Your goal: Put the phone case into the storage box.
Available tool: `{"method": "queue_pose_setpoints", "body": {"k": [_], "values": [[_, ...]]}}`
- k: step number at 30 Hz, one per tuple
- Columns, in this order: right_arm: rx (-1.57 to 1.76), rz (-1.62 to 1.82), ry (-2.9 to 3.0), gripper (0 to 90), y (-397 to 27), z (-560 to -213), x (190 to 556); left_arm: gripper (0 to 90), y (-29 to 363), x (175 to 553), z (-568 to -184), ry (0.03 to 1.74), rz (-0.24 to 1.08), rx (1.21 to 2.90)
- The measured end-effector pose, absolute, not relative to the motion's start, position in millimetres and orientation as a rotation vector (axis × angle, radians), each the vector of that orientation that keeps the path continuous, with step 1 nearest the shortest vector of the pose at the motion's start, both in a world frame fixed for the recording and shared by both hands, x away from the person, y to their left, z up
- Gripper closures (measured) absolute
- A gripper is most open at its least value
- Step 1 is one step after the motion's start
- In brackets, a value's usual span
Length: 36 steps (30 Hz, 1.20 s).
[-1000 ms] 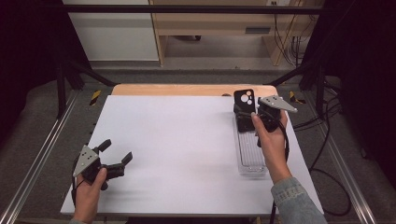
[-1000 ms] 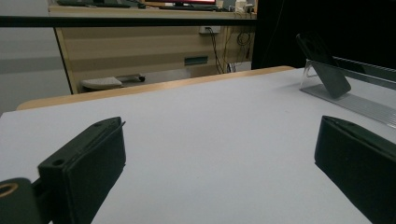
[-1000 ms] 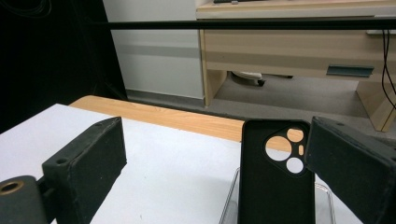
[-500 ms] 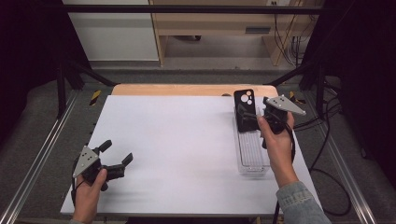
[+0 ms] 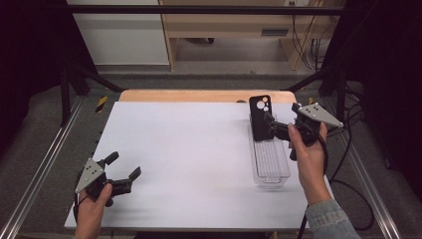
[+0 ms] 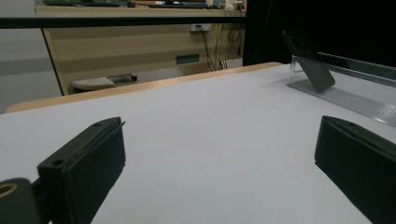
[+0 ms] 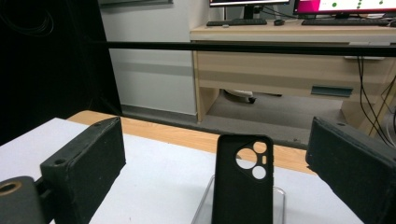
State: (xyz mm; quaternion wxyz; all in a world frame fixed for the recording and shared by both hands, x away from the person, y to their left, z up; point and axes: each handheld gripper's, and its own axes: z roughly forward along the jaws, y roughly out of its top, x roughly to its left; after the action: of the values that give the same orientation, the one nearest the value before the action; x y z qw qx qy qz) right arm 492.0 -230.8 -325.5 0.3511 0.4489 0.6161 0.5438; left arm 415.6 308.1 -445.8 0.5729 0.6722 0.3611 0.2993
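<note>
The black phone case with round camera cutouts (image 5: 260,117) stands leaning at the far end of the clear ribbed plastic tray (image 5: 271,164), at about 2 o'clock on the white table (image 5: 189,149). Compared with a second ago, the right gripper (image 5: 271,128) has backed off toward 3 o'clock; its jaws are wide apart and hold nothing, the case standing free between them in the right gripper view (image 7: 243,182). Judgement: placement is complete. The left gripper (image 5: 124,172) rests at 7 o'clock, unchanged, spread wide and empty.
</note>
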Motion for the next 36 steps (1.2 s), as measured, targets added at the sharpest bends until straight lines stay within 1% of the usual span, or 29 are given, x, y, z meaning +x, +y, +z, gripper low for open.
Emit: {"method": "queue_pose_setpoints", "body": {"k": [13,29,36], "values": [[1.173,1.422,1.552,4.4,-249,-323,483,1.8,321,411,-445,0.859,0.705,1.561],[1.176,1.424,1.545,3.8,-265,-325,474,1.8,324,410,-445,0.829,0.711,1.579],[1.167,1.422,1.563,2.8,-271,-329,470,1.7,326,411,-446,0.840,0.711,1.577]]}}
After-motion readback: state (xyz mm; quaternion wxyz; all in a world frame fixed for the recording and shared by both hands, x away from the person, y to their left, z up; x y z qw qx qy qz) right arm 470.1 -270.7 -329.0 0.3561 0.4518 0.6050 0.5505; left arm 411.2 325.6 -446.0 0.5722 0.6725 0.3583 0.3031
